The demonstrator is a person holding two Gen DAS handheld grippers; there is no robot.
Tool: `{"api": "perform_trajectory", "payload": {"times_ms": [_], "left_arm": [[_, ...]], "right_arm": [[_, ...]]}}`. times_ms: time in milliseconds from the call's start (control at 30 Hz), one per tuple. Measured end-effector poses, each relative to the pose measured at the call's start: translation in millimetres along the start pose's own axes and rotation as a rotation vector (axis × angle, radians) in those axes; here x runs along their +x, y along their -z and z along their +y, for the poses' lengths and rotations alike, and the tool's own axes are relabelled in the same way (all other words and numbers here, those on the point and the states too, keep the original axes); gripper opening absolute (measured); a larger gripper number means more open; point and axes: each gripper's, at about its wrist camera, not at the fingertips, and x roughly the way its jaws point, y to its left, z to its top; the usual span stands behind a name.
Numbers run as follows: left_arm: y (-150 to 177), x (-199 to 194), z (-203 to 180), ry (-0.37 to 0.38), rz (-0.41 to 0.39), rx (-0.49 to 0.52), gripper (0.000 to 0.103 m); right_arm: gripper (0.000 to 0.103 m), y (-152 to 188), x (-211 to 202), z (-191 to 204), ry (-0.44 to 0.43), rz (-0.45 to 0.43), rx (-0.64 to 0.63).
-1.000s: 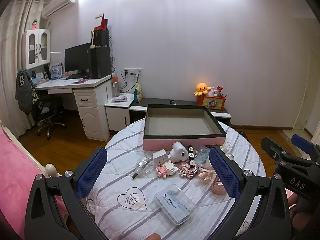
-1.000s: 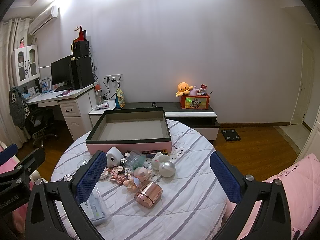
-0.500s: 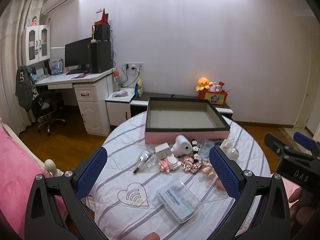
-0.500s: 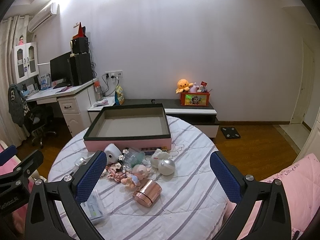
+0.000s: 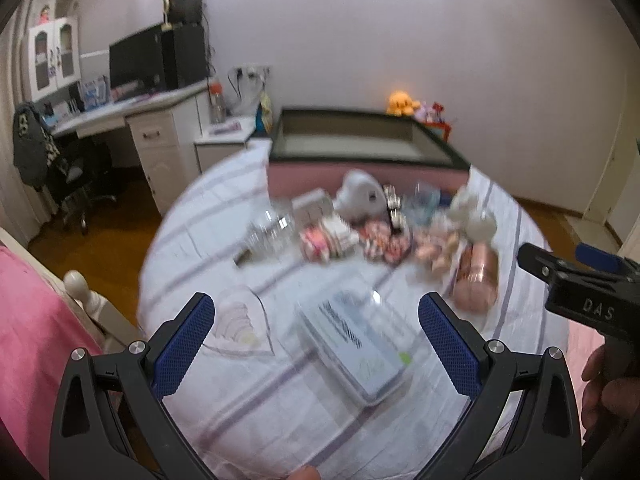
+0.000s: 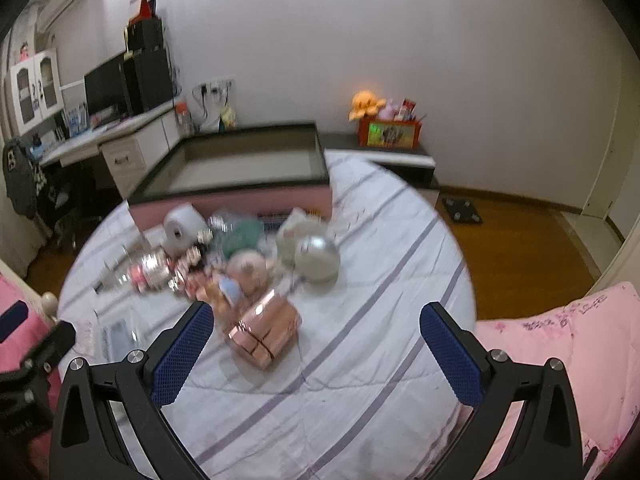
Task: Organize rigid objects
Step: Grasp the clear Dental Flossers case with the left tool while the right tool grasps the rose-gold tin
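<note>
A blurred heap of small trinkets (image 6: pixel 224 256) lies on the round striped table (image 6: pixel 360 320) just before the empty pink box (image 6: pixel 248 168) — a copper canister (image 6: pixel 262 332) nearest — while the left gripper (image 5: pixel 316 344) and right gripper (image 6: pixel 316 348) hover above, jaws wide apart, holding nothing.

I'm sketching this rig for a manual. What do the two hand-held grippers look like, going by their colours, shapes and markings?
Both match. The left hand-held gripper has a black frame with triangular cut-outs, silver screw heads and two fingers faced with textured blue pads. The right hand-held gripper is built the same way. Seen side-on from the left camera, its black body carries pale lettering that reads DAS. No cables show.
</note>
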Motion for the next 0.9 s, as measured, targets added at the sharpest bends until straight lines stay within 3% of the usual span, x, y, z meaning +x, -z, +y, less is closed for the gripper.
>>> {"api": "perform_trajectory", "payload": {"times_ms": [167,467,567,700,900], "left_arm": [[12.1,23.9,-7.8,0.010,0.061,0.005,0.103],[8.5,61.9,-18.8,0.031,0.099,-0.009,0.103],[10.2,69.4,-18.4,0.068,0.115,-0.008,0.098],[10.4,72.3,-19.0,0.116,0.120,-0.014,0.094],[6.0,71.9,-7.1,0.164,0.121,-0.046,0.086]], "right_arm": [[0.103,7.9,27.7,7.1,-0.049,0.065,-0.028],[0.103,8.0,67.7,15.5,-0.130,0.118,-0.057],[0.090,9.6,73.5,17.8,-0.174,0.136,-0.067],[0.063,12.6,79.3,19.2,-0.199,0.146,-0.077],[0.058,11.9,78.0,13.0,-0.213,0.139,-0.066]]}}
